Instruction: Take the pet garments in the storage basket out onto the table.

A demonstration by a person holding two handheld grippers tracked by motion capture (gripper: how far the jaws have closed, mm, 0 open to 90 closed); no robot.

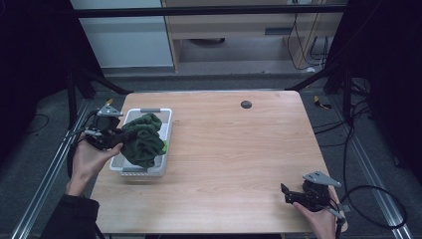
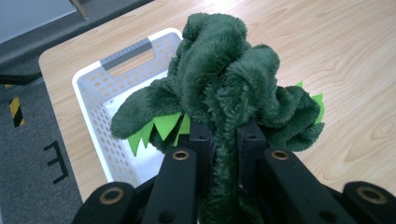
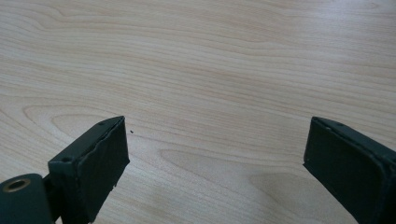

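Your left tool (image 2: 226, 140) clamps the green plush (image 2: 233, 79); lift it clear above the white basket (image 2: 100, 93), while your right tool (image 3: 215, 154) rests apart.

One desk (image 1: 224, 164) of pale wood. One white perforated basket (image 1: 130, 117) at the desk's left edge. One dark green plush toy (image 1: 144, 139), bunched up over the basket, with several bright green felt spikes (image 2: 166, 125) along its edge; their exact number cannot be told. One small dark round spot (image 1: 246, 104) near the desk's far edge. Two tongs: the left tongs (image 1: 118, 138) beside the basket, and the right tongs (image 1: 287, 194) near the desk's front right corner, well apart from the basket.
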